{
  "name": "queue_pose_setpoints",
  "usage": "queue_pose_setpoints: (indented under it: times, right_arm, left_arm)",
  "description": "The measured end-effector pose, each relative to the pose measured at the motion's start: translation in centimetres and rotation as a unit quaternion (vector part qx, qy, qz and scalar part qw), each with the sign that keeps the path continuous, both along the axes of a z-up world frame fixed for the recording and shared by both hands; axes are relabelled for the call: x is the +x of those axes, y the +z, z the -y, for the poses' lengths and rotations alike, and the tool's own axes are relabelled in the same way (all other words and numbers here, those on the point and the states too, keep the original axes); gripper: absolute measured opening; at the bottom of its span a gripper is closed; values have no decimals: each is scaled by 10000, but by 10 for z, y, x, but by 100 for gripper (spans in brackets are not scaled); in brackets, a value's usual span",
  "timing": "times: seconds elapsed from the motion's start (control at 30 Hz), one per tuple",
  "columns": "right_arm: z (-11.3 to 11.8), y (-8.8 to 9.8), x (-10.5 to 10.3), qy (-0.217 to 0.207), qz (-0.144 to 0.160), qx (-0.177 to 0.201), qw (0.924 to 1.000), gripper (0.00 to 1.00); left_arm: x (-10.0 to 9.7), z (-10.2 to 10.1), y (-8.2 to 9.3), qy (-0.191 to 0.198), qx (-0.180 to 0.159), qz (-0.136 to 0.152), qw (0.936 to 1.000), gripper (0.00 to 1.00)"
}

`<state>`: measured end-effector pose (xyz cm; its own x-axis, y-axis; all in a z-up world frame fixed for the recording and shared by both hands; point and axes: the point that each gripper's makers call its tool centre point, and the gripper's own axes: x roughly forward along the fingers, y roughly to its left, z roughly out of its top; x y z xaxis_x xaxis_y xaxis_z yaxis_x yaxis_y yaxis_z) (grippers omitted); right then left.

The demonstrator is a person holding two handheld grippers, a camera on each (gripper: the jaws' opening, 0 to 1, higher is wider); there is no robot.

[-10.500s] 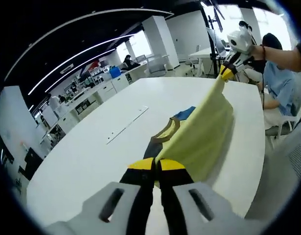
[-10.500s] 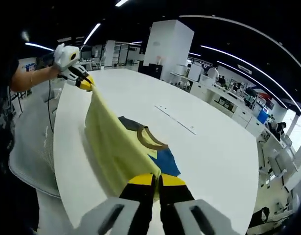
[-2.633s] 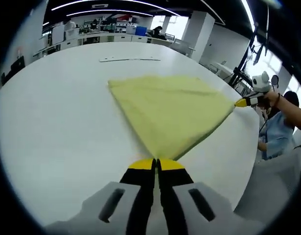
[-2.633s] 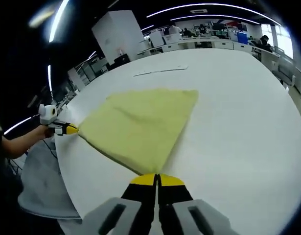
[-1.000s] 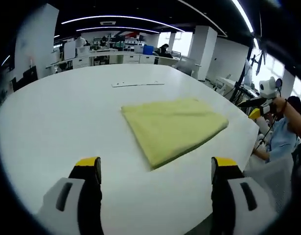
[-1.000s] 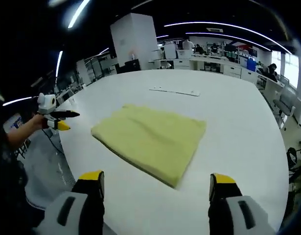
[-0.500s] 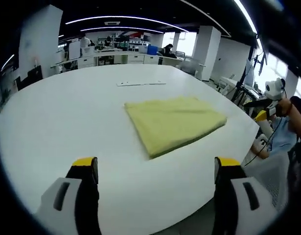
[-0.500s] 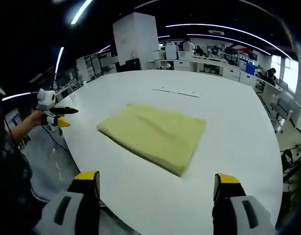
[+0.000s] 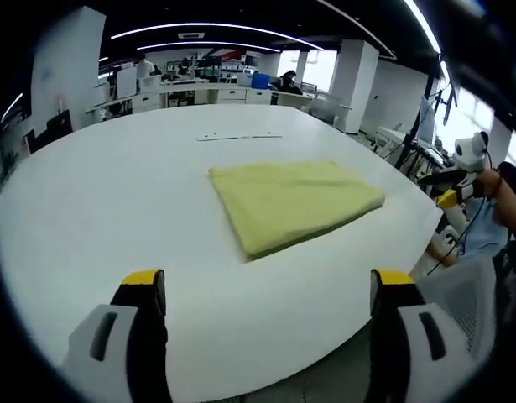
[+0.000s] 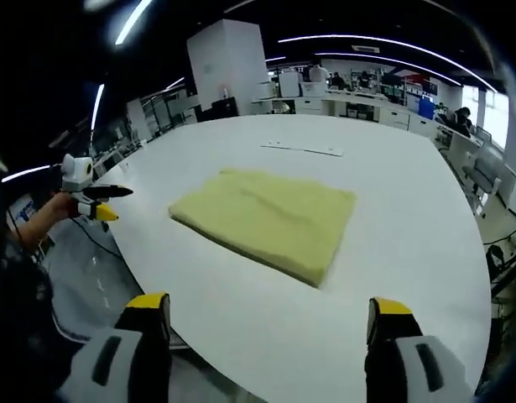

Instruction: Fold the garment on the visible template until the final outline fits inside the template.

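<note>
Left gripper view: left claw (image 9: 268,290) jaws wide apart, holding nothing, over the near edge of the white table (image 9: 98,201). Ahead of the jaws, well apart, the yellow garment (image 9: 289,200) lies folded flat. Far right, right claw (image 9: 449,191), off the table edge.

Right gripper view: right claw (image 10: 268,315) wide, empty; garment (image 10: 270,217) ahead; left claw (image 10: 102,201) far left.
</note>
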<state>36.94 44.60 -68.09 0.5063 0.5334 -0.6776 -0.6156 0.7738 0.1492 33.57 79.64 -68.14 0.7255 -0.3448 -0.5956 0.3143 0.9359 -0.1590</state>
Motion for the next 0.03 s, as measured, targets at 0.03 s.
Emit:
queue_pose_setpoints:
  times: [0.03]
  right_arm:
    - [0, 0, 0, -7, 6, -4, 10000, 97]
  left_arm:
    - [0, 0, 0, 14, -17, 2, 10000, 99]
